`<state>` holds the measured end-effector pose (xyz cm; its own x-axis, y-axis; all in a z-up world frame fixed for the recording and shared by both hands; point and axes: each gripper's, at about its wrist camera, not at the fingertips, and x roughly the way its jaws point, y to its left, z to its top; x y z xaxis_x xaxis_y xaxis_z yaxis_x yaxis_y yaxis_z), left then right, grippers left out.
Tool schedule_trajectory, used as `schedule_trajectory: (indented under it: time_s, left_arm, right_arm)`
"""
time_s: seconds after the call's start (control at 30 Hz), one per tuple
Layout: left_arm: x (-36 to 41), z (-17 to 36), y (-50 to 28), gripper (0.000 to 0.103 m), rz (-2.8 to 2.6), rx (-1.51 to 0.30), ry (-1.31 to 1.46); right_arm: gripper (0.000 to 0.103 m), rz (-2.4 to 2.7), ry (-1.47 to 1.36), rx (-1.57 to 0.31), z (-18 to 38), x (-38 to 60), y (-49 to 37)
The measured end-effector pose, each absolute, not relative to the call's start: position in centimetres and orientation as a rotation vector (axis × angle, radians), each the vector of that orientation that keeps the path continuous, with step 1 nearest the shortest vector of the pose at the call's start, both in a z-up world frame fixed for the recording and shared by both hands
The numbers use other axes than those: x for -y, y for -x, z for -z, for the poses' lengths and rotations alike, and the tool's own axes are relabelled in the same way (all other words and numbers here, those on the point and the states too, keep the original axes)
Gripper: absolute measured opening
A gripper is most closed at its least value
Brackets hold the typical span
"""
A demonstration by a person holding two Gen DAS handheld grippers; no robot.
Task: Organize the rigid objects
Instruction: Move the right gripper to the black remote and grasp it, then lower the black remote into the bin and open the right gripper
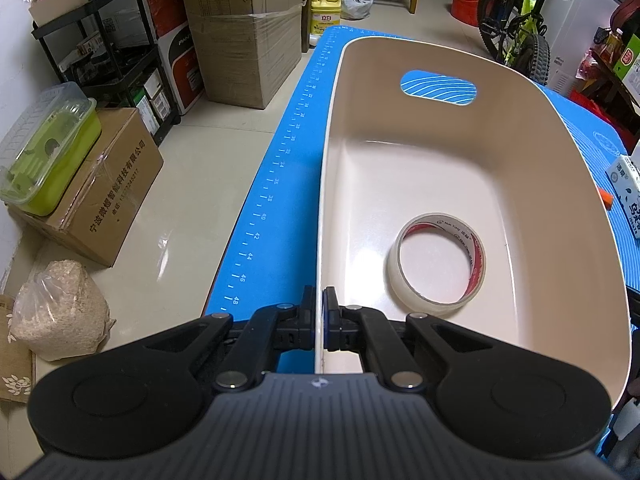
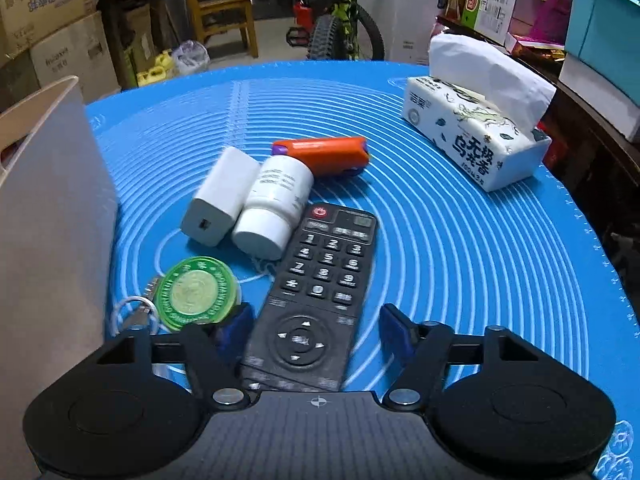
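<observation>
I had the left gripper (image 1: pixel 319 312) clamped on the near side wall of the cream plastic bin (image 1: pixel 552 168), one finger outside and one inside with the thin rim pinched between the pads; my reading was that this grip served to steady the bin on the blue silicone mat (image 1: pixel 276 184) while the other hand loaded it. A roll of clear packing tape with a red-printed core (image 1: pixel 436 264) lay flat on the bin floor near that wall, the only item inside. The left tool pointed along the wall, roughly level, looking down the bin toward its handle cut-out (image 1: pixel 439 87). The right gripper (image 2: pixel 316 330) was spread wide and holding nothing, its blue pads (image 2: pixel 394 330) on either side of the near end of the black remote control (image 2: pixel 316 292), which lay flat on the mat and ran away from the camera. I could not tell whether either pad touched it. The tool sat low and tilted slightly down, in line with the remote's long axis, which I judged a set-up for a grip across its width. Still on the mat beyond: a white charger block (image 2: pixel 220 204) beside a white pill bottle (image 2: pixel 276 212) on its side, an orange cylindrical case (image 2: pixel 324 154), and a round green tin (image 2: pixel 196 294) next to a key ring (image 2: pixel 136 312). The patterned tissue pack (image 2: pixel 476 132) sat well apart.
</observation>
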<state>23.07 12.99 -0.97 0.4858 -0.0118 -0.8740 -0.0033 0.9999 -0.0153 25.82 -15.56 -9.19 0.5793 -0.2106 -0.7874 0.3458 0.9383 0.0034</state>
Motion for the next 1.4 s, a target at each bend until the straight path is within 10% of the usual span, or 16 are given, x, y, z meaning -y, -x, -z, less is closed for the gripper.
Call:
schedule_trajectory:
  time_s: [1.4]
  left_arm:
    - [-13.1,1.2,-23.1,0.004,0.009,-1.067,0.018]
  right_arm:
    - [0.054,-0.166,-0.104,-0.611,-6.3,6.0,-26.2]
